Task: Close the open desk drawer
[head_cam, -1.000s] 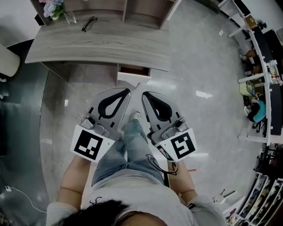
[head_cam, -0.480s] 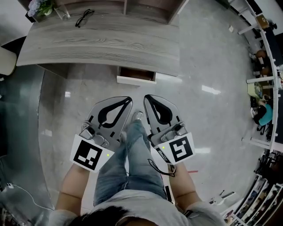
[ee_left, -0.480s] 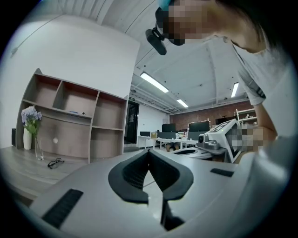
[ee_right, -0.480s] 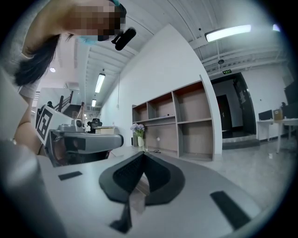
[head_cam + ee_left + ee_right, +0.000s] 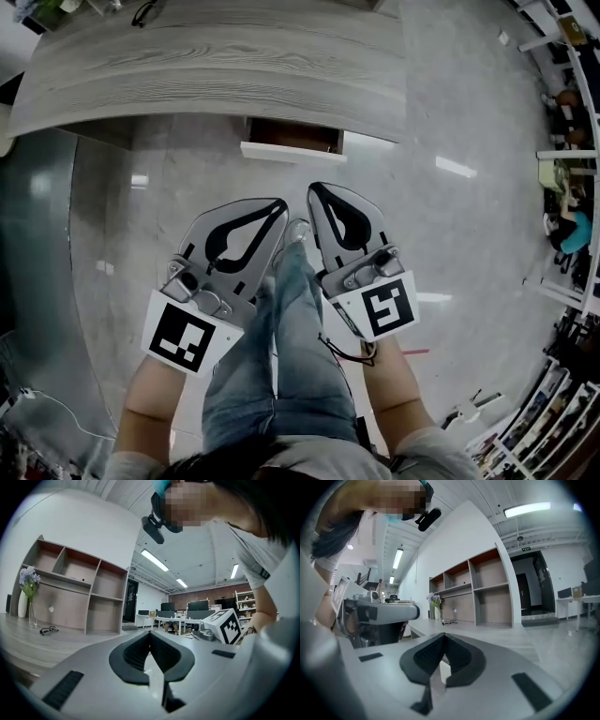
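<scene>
The open drawer (image 5: 292,137) sticks out from under the grey wood-grain desk (image 5: 225,66); it has a brown inside and a white front panel (image 5: 292,153). Both grippers hang over the floor in front of it, apart from it. My left gripper (image 5: 279,202) is shut with nothing in it, its tips pointing toward the drawer. My right gripper (image 5: 316,190) sits beside it, also shut and empty. In the left gripper view the left gripper (image 5: 150,632) has its jaws meeting at the tip, and the right gripper (image 5: 443,634) shows the same in its own view. The drawer is hidden in both gripper views.
A person's leg in jeans (image 5: 291,309) and a shoe (image 5: 297,231) stand between the grippers. Glasses (image 5: 145,11) lie on the desk's far left, near a flower vase (image 5: 28,597) and an open shelf unit (image 5: 79,592). Office desks (image 5: 562,112) stand at the right.
The desk and drawer have slid lower and grown larger in the head view, and the gap to the grippers has shrunk. Both grippers stay shut and side by side.
</scene>
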### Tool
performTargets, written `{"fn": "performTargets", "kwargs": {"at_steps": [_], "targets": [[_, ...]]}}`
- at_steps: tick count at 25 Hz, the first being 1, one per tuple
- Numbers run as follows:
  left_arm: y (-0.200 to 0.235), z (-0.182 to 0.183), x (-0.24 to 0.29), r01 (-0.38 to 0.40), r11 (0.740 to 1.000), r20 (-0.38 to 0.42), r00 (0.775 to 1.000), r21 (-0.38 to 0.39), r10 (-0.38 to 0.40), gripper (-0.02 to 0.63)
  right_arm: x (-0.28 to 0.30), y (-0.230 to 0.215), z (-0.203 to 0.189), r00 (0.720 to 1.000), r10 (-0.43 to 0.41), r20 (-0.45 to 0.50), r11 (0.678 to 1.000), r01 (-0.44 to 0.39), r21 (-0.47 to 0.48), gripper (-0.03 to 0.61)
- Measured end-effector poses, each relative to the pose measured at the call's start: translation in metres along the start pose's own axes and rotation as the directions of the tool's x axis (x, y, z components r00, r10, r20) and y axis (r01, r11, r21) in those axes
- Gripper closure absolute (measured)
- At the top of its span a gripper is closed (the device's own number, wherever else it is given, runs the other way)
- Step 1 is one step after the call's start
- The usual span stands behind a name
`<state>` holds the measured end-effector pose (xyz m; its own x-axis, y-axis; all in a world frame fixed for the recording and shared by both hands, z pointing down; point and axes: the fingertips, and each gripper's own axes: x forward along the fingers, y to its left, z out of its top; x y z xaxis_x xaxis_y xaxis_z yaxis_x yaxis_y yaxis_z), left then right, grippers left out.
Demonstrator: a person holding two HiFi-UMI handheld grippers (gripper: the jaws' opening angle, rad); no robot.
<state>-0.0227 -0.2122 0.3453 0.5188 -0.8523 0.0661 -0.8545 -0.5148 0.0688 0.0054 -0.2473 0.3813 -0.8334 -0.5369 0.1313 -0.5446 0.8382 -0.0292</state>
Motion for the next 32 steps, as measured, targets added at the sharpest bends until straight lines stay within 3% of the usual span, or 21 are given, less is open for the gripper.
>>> {"fn": "performTargets", "kwargs": {"at_steps": [15,32], "targets": [[-0.001,-0.072,-0.005,0.021,1.000,0.028,0.999,-0.008,-0.021,0.603,0.015,-0.004,-0.101,0.998,-0.056,-0.015,0.998,0.057,0.017,0.571],[0.009,-0.106,-0.011,0.010,1.000,0.017,1.000,0.019,-0.010,0.603,0.052,-0.047,-0.170,0.985,-0.162,-0.063,0.987,0.162,0.000,0.571]]}}
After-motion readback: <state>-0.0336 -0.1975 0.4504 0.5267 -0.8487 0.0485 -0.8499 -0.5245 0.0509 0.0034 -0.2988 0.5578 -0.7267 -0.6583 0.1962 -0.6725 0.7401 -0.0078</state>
